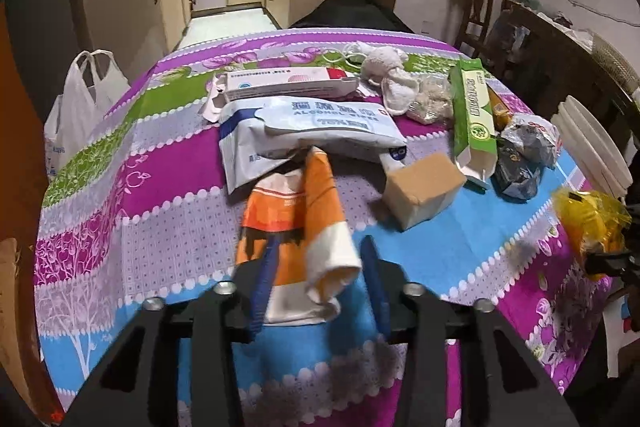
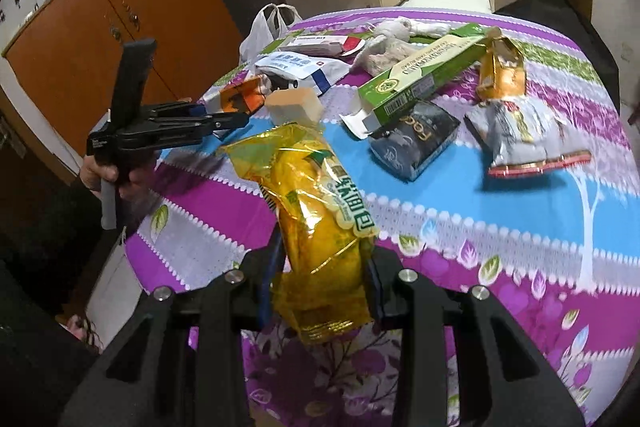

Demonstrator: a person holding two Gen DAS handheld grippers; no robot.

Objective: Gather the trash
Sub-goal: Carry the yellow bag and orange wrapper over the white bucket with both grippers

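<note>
An orange and white wrapper (image 1: 298, 215) lies between the blue fingers of my left gripper (image 1: 318, 267), which is shut on it just above the tablecloth (image 1: 160, 227). From the right wrist view, the left gripper (image 2: 240, 119) grips that orange wrapper (image 2: 240, 97) at the table's left edge, with a hand (image 2: 96, 171) on its handle. My right gripper (image 2: 322, 267) is shut on a crinkled yellow bread wrapper (image 2: 316, 203), held up over the cloth. That yellow wrapper (image 1: 592, 223) also shows at the right edge of the left wrist view.
More litter covers the table: an alcohol wipes pack (image 1: 316, 131), a pink and white box (image 1: 280, 85), a long green box (image 1: 472, 111), a small brown box (image 1: 424, 189), a dark bag (image 2: 416, 143), a gold packet (image 2: 502, 71), a silver snack bag (image 2: 520, 139). A white plastic bag (image 1: 86, 107) hangs left.
</note>
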